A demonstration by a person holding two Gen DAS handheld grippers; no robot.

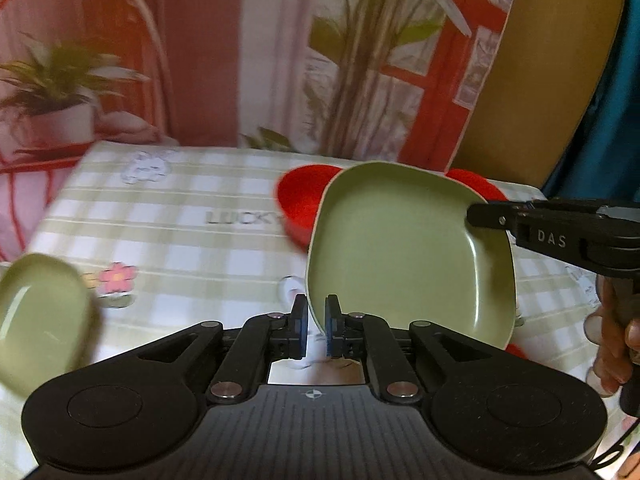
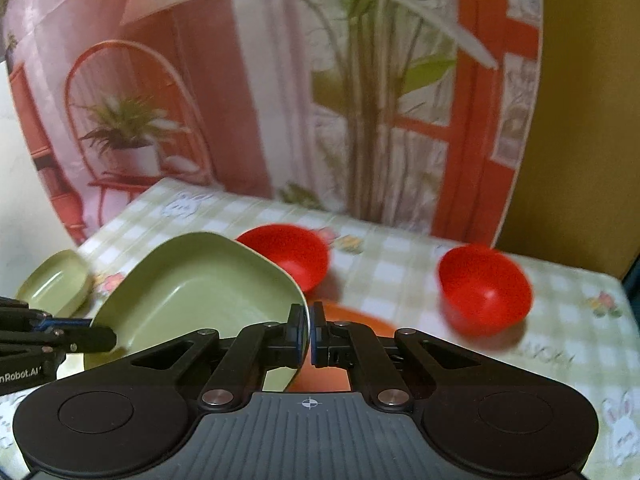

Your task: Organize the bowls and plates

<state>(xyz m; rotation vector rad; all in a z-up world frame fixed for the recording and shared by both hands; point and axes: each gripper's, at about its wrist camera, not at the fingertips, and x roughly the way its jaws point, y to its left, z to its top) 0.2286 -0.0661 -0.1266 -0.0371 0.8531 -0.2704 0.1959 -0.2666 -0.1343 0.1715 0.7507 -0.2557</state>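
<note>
Green plate (image 1: 400, 248) tilted over the desk (image 1: 180, 216), pinched by left gripper (image 1: 317, 326) and right gripper (image 2: 307, 334) on opposite rims; second red bowl (image 2: 484, 290) at 3 o'clock (right view only)

The large square plate (image 2: 200, 296) is held above the table (image 2: 400, 256), the left gripper (image 1: 317, 328) clamped on its near-left rim and the right gripper (image 2: 307, 334) on its opposite rim. Two bowls (image 2: 286, 254) (image 2: 486, 290) stand behind it. A smaller plate (image 2: 56, 282) lies to its left.
</note>
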